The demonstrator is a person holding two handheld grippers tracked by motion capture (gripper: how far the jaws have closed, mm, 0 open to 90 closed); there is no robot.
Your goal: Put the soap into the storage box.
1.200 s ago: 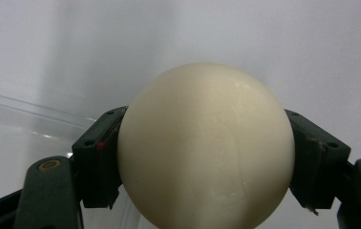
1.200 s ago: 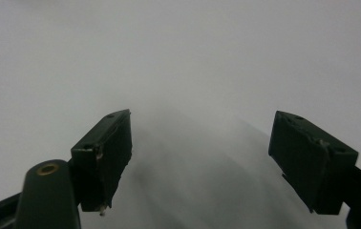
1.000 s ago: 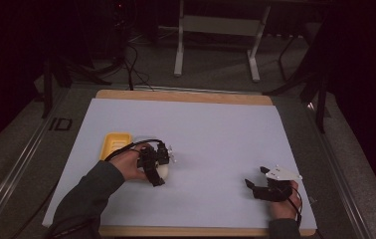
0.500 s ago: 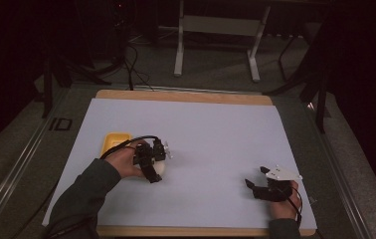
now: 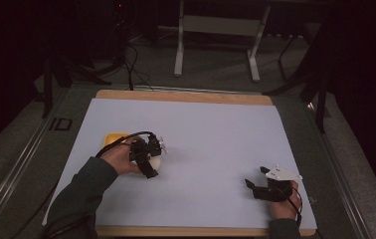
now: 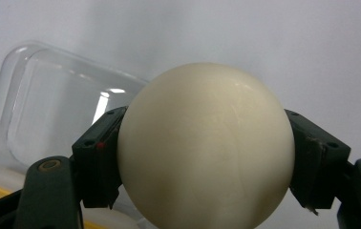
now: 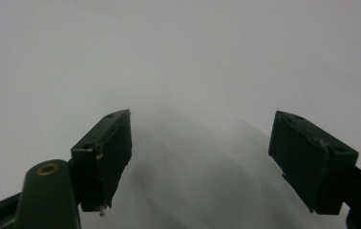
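1. Holding a cream egg (image 5: 154, 164) at lower left of the high view, the left hand-held gripper (image 5: 146, 155) sits beside a yellow tray (image 5: 110, 138) on the surface (image 5: 216, 134).
2. Left gripper view: jaws clamped on the egg (image 6: 206, 148), clear lid (image 6: 49, 114) behind; next, probably carrying it clear or setting it down gently.
3. Right gripper view: right hand-held gripper (image 7: 200, 157) jaws apart, idle.

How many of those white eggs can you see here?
1. The egg is clamped in the left gripper, beside a clear-lidded yellow carton. More eggs may sit hidden in the carton behind it.
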